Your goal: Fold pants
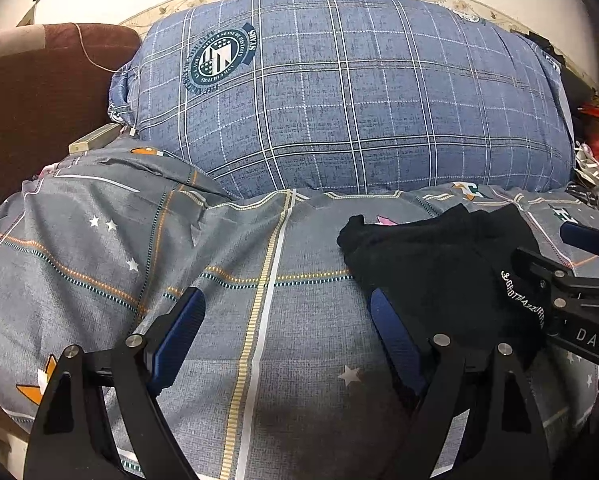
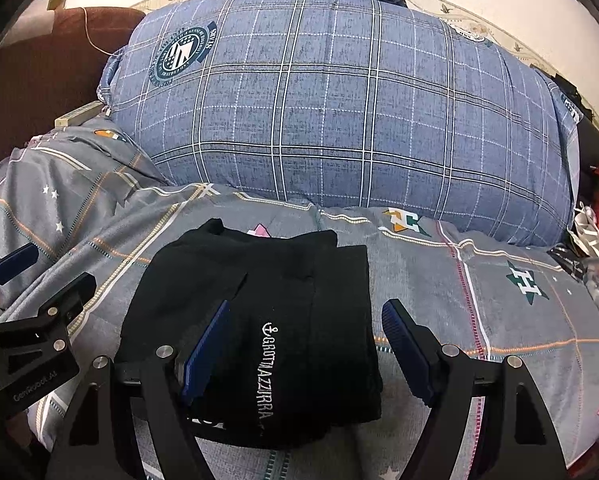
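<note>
Black pants folded on grey bedding, both grippers released.
Left gripper [image 1: 285,316]: jaws spread, empty, over the grey star-print duvet [image 1: 99,248]. Folded black fabric pants [image 2: 267,320] lie flat; right gripper [image 2: 305,332] gapes above them, nothing held.

A big blue plaid pillow [image 1: 351,92] rests on the grey patterned bedsheet [image 1: 99,248], with what looks like a brown headboard [image 1: 31,96] beside it
</note>
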Motion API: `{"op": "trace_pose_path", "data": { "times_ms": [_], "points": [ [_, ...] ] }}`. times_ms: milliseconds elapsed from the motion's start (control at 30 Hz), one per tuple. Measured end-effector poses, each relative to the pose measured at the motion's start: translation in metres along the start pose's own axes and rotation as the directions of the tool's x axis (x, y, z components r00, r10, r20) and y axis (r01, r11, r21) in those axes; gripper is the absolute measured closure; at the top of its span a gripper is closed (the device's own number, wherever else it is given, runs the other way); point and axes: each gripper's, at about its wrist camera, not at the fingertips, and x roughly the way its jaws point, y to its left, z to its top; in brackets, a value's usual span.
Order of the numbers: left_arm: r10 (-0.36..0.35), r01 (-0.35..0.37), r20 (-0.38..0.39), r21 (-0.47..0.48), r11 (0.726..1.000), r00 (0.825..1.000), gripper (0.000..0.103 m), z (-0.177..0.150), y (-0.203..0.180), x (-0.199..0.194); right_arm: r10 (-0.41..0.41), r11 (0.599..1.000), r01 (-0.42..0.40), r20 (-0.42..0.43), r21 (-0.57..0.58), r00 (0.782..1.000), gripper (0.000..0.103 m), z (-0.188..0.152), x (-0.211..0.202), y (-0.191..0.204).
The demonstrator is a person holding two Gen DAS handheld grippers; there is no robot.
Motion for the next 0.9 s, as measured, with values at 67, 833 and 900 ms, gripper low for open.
{"op": "trace_pose_path", "data": {
  "times_ms": [67,833,900],
  "points": [
    [0.0,0.0,0.003,-0.005,1.0,1.0,0.017,0.0007,0.0011,-0.0005,0.003,1.0,-0.003,0.003,0.001,1.0,0.024,0.0003,-0.0004,0.0005],
    [0.01,-0.009,0.007,-0.012,1.0,1.0,0.017,0.0012,0.0042,-0.0008,0.022,0.999,-0.022,0.014,0.026,1.0,0.024,0.0012,-0.0004,-0.0038],
    [0.006,-0.005,0.008,-0.012,1.0,1.0,0.017,0.0016,0.0046,-0.0014,0.022,0.999,-0.022,0.014,0.023,1.0,0.024,0.0013,-0.0006,-0.0029]
  ]
}}
